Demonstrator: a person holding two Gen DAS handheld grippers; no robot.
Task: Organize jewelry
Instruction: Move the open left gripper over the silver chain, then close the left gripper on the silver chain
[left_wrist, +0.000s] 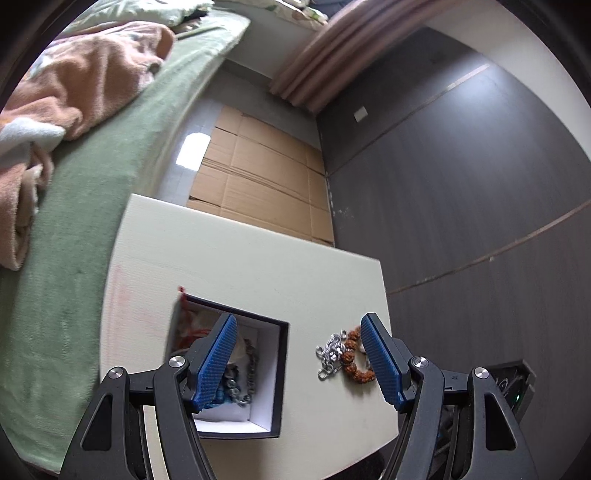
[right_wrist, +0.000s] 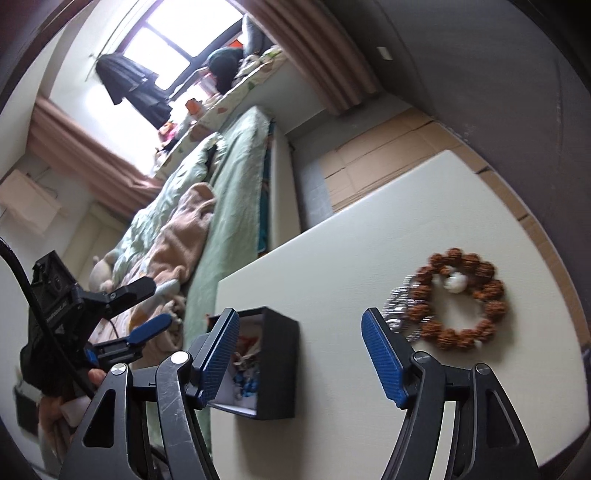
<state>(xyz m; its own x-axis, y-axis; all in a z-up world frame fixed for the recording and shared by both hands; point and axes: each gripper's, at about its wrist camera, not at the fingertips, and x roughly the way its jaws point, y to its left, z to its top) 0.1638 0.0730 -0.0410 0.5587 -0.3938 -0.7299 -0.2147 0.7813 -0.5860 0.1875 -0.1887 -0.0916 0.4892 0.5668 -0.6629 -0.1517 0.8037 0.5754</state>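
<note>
The bed (right_wrist: 236, 192), draped in green with a peach blanket, runs alongside the white tabletop (left_wrist: 236, 258) on which you are working. On that tabletop stands the black box (right_wrist: 280, 354), lid off, white-lined, already holding several pieces, among them a metal chain; the other contents are too jumbled to name. Beside the box, apart from it, lies the brown bead bracelet (right_wrist: 461, 295), flat and in a closed ring, with the small silver chain (left_wrist: 330, 354) touching its near edge.

Your left gripper (left_wrist: 299, 362) hovers above the gap between box and loose pieces, jaws apart and holding nothing. Your right gripper (right_wrist: 301, 356) hovers likewise, jaws apart and empty, the bracelet just beyond its right finger.

Likely step: picking up a loose piece for the box. Risks, as judged from this layout: because chain and bracelet touch, closing on one may drag or snag the other; a pinch on a single bead may let the ring slip free; a low approach beside the box could knock its wall and shift it towards the tabletop edge beside the bed.
</note>
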